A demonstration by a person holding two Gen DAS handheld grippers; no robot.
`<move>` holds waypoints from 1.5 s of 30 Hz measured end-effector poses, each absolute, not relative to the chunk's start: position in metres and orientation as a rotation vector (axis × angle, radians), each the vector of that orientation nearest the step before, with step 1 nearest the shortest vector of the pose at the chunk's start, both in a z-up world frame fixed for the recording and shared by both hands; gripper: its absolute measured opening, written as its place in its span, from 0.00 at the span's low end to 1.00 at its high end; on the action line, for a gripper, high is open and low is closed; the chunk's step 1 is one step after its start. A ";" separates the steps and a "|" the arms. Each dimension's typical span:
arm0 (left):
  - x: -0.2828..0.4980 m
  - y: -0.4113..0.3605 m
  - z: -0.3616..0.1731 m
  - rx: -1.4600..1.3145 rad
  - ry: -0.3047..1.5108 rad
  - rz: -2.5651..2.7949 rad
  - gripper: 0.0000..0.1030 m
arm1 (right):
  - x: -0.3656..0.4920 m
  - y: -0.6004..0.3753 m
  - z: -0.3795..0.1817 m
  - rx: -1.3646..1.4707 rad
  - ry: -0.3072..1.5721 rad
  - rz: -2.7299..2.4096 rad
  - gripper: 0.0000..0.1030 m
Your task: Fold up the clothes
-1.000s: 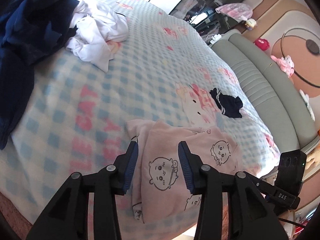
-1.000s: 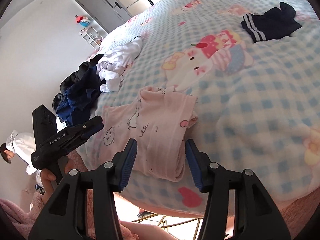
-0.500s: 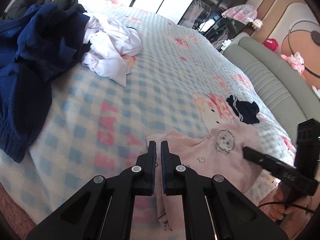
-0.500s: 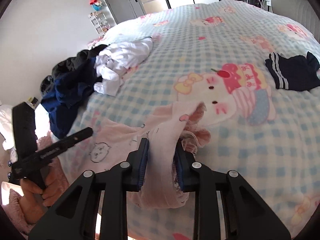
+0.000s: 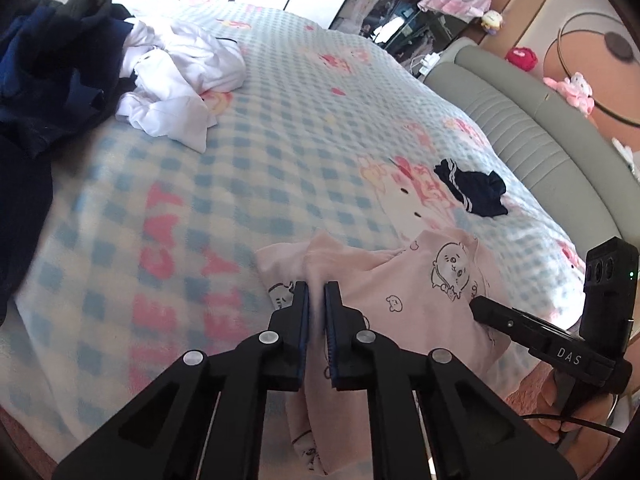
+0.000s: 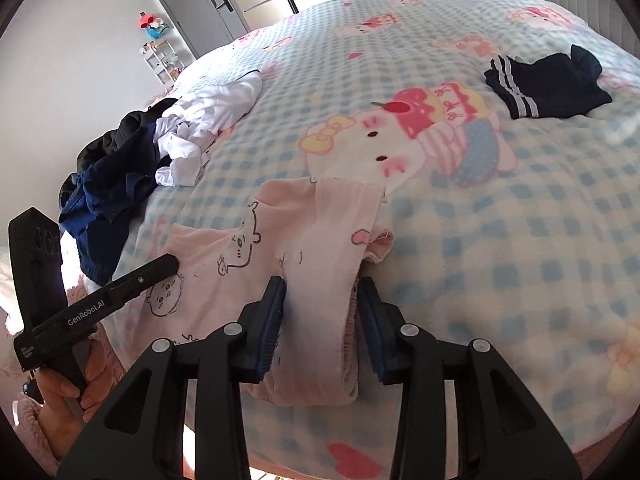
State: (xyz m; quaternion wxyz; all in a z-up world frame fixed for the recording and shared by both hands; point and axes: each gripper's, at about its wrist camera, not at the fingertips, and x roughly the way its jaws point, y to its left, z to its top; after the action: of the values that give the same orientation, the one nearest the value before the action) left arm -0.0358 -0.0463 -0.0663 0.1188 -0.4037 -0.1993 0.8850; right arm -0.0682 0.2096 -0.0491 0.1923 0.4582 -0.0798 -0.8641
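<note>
Since half a second ago the right hand-held gripper is widening around the pale pink cartoon-print cotton garment, lying crosswise at the checked bed's near edge; left hand-held gripper is pinching its left corner; only the right view shows the bunched waistband

"DAS" is showing in white letters on the black body of the right gripper, at the lower right of the left wrist view, beside the pink garment. "GenRobot.AI" is running in white along the black finger arm of the left gripper, lying over that garment's left edge; smaller print near its handle end is staying unreadable. Large pink letters, seemingly "CAT", are lying blurred on the checked blanket, left of the garment.
</note>
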 end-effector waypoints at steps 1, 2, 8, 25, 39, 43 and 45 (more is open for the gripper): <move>-0.032 -0.050 -0.062 -1.150 -0.600 2.603 0.07 | -0.066 0.209 -0.043 1.260 -0.222 -2.442 0.37; -0.030 -0.053 -0.060 -1.137 -0.597 2.626 0.07 | -0.063 0.209 -0.038 1.234 -0.221 -2.457 0.37; -0.033 -0.069 -0.069 -1.194 -0.715 2.614 0.11 | -0.072 0.221 -0.054 1.337 -0.283 -2.467 0.46; -0.058 -0.042 -0.064 -1.221 -0.452 2.637 0.14 | -0.058 0.212 -0.027 1.243 -0.242 -2.481 0.46; -0.028 -0.078 -0.047 -1.092 -0.682 2.621 0.12 | -0.064 0.228 -0.036 1.283 -0.288 -2.495 0.51; -0.018 -0.036 -0.041 -1.090 -0.532 2.493 0.16 | -0.053 0.217 -0.018 1.191 -0.247 -2.466 0.51; -0.021 -0.015 -0.050 -1.174 -0.425 2.485 0.27 | -0.049 0.207 -0.023 1.202 -0.212 -2.416 0.51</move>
State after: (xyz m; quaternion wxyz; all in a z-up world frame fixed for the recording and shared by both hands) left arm -0.0211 -0.0145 -0.0501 0.1794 -0.4154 -0.1505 0.8790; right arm -0.0487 0.2069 -0.0226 0.2154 0.4336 -0.0766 -0.8716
